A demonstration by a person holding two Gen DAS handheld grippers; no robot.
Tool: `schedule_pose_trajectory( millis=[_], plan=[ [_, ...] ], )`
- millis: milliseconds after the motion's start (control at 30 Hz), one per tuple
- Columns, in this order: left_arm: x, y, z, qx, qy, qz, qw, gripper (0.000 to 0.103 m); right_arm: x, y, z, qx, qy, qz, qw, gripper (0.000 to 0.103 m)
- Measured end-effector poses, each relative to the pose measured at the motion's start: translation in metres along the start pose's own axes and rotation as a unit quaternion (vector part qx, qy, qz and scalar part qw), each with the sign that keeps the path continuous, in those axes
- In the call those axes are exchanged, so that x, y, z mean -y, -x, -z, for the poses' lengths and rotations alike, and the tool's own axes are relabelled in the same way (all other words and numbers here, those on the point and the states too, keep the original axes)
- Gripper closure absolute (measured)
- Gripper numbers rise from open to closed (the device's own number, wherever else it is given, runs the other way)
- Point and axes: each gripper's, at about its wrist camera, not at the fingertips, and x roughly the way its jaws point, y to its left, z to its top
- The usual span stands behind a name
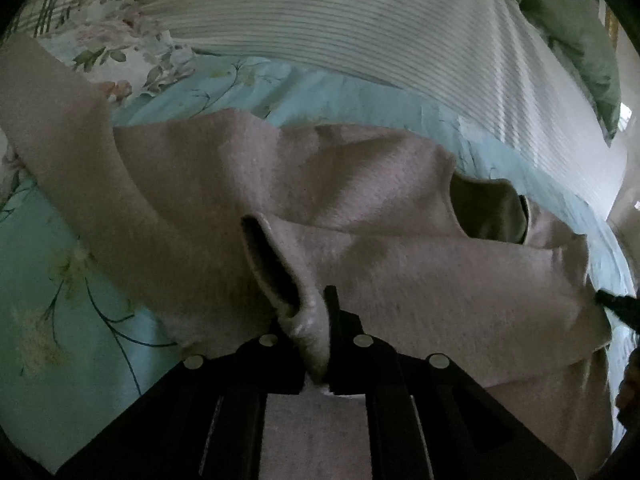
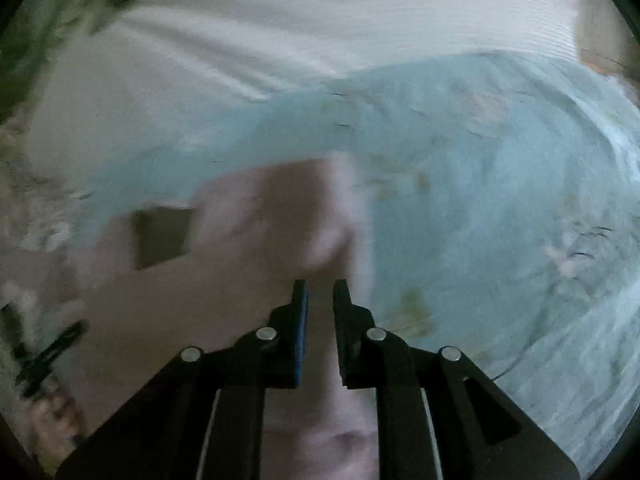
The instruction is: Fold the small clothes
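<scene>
Right up close, the left gripper (image 1: 320, 332) is clamped tight on a bunched cuff of the pale pink fuzzy knit sweater (image 1: 360, 208), pinning that sleeve across the body, likely to set the fold. The right gripper (image 2: 320, 308) has its jaws a narrow gap apart over the same garment's edge, nothing visibly pinched. The sweater lies spread on a light blue floral bedsheet (image 1: 48, 248); beyond, a white ribbed blanket (image 1: 360, 24). A dark square neck tag (image 2: 162, 238) shows, too blurred to read.
</scene>
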Motion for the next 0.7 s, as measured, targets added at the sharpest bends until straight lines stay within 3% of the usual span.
schedule_pose_trajectory(
  millis=[100, 200, 333, 467, 600, 700],
  plan=[
    [-0.002, -0.001, 0.002, -0.007, 0.004, 0.003, 1.0000, 0.092, -0.019, -0.013, 0.014, -0.043, 0.025, -0.038, 0.998, 0.065],
    [-0.010, 0.004, 0.004, -0.009, 0.014, 0.002, 0.9999, 0.088, -0.006, -0.027, 0.026, -0.073, 0.008, -0.012, 0.997, 0.066],
    [-0.037, 0.018, 0.005, -0.003, 0.042, -0.012, 0.9990, 0.085, -0.008, 0.001, 0.025, -0.052, -0.021, -0.034, 0.998, 0.064],
    [-0.078, 0.030, -0.005, 0.008, 0.098, -0.031, 0.9946, 0.068, -0.033, 0.030, 0.037, -0.033, -0.001, -0.089, 0.996, 0.045],
    [-0.115, 0.038, -0.019, 0.019, 0.143, -0.046, 0.9885, 0.057, -0.055, 0.045, 0.057, -0.043, 0.010, -0.128, 0.991, 0.044],
    [-0.143, 0.042, -0.032, 0.036, 0.161, -0.072, 0.9836, 0.042, -0.065, 0.043, 0.074, -0.055, 0.013, -0.140, 0.989, 0.043]
  ],
)
